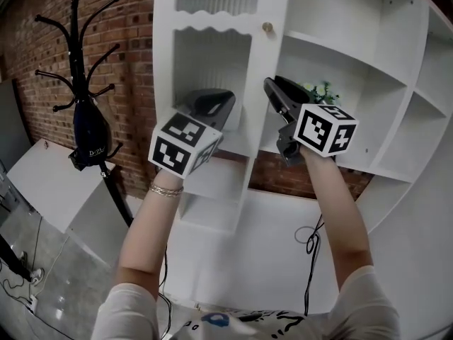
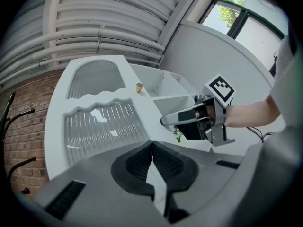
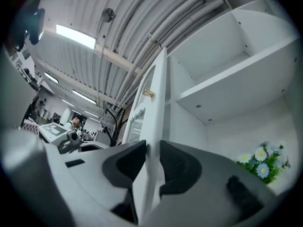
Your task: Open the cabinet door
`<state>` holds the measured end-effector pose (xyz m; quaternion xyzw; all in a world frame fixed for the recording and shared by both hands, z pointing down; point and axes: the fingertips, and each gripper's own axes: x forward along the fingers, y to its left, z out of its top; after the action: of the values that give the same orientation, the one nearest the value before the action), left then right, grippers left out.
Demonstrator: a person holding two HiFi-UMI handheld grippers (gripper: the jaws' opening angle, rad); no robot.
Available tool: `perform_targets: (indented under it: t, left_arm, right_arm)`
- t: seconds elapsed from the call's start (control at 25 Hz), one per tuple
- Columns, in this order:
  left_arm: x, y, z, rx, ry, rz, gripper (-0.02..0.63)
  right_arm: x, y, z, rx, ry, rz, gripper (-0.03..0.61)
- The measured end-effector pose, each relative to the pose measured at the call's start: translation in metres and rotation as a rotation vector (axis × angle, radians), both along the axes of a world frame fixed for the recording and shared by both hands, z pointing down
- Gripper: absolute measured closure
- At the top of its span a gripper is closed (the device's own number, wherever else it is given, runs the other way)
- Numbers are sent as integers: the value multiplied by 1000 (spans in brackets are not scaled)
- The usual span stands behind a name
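Observation:
The white cabinet door (image 1: 212, 55) has two ribbed glass panels and a small brass knob (image 1: 267, 27) near its free edge, and it stands swung out from the cabinet. My right gripper (image 1: 274, 85) sits below the knob, shut on that free edge; in the right gripper view the door edge (image 3: 158, 93) fills the gap between both pads of the right gripper (image 3: 152, 150). My left gripper (image 1: 223, 101) hovers in front of the lower glass panel (image 2: 99, 122). The left gripper's (image 2: 152, 145) jaws are shut tip to tip with nothing between them.
Open white shelves (image 1: 354, 62) lie behind the door, with a small bunch of flowers (image 1: 320, 92) on one. A black coat rack (image 1: 88, 105) stands at the left against the brick wall. A black cable (image 1: 310, 239) hangs below the cabinet.

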<state>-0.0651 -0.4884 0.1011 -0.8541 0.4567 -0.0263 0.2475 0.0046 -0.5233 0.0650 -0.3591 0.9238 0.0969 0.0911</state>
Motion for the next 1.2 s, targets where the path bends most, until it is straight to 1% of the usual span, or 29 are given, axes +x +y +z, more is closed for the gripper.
perform_targets:
  t: [0.08,0.24,0.4,0.48,0.56,0.72,0.84,0.92,1.0,1.2]
  left_arm:
    - [-5,13,-2,18,7,-3,598]
    - [-18,38,-7,51,-2,-16,598]
    - [-35,64,-15,87,7,-38,598]
    - [-45,78,-17,102,16,-50,598]
    - [-60,90,-18,112,24,-89,598]
    - [-94,111,-19,124,18,-200,598]
    - [-112,125,-18,128,18,-266,598]
    - [-125,133,-16,128,34,-298,598]
    - [-140,139,-12,122,49,-336,598]
    - [-170,163,-9,122,45,-438,598]
  right_arm:
    - [1,12,-1,3,5,-33,480]
    - [-6,49,-1,79,69,-84,483]
    - [-28,99,-4,144,91,-205,486]
    - [-41,120,-5,162,103,-265,486]
    - [-52,137,-4,168,116,-314,486]
    - [-72,164,-6,181,125,-418,486]
    - [-93,186,-8,221,137,-493,486]
    - [-109,198,-8,254,147,-528,486]
    - [-126,207,-5,268,152,-561,486]
    - [-161,226,-4,284,155,-622,492]
